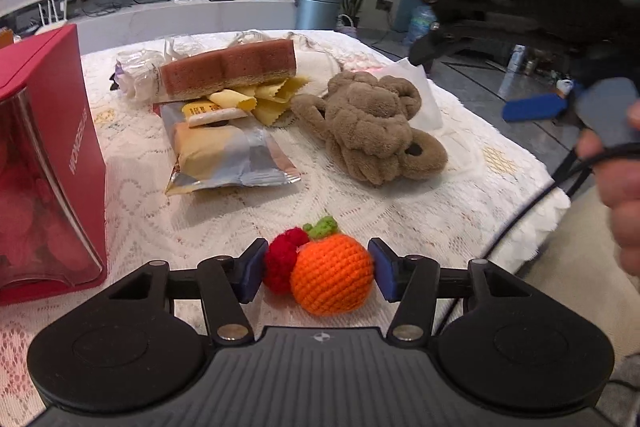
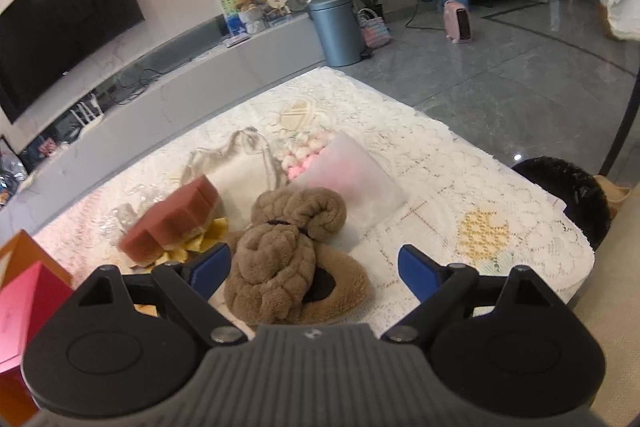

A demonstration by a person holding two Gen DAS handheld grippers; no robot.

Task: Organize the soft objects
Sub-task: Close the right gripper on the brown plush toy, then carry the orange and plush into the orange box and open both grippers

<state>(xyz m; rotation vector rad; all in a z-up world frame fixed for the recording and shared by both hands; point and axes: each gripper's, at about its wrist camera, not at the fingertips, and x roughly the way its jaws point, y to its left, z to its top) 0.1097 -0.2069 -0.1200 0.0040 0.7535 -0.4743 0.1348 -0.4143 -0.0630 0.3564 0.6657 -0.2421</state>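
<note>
My left gripper (image 1: 318,269) is shut on a crocheted fruit toy (image 1: 320,267), an orange ball with a red berry and green leaf, held just above the lace tablecloth (image 1: 360,203). A brown plush toy (image 1: 380,123) lies mid-table, right of a brown sponge cake block (image 1: 228,69) and a snack packet (image 1: 228,151). My right gripper (image 2: 314,271) is open and hovers over the brown plush (image 2: 288,267), its fingers either side of it and apart from it. The right gripper also shows at the upper right of the left wrist view (image 1: 520,19).
A red box (image 1: 48,163) stands at the left table edge. Yellow crinkled pieces (image 1: 264,99) and clear wrappers (image 1: 140,71) lie by the cake. A white pouch (image 2: 352,179) and pink-white knit (image 2: 304,151) lie behind the plush. The table's right edge drops to the floor.
</note>
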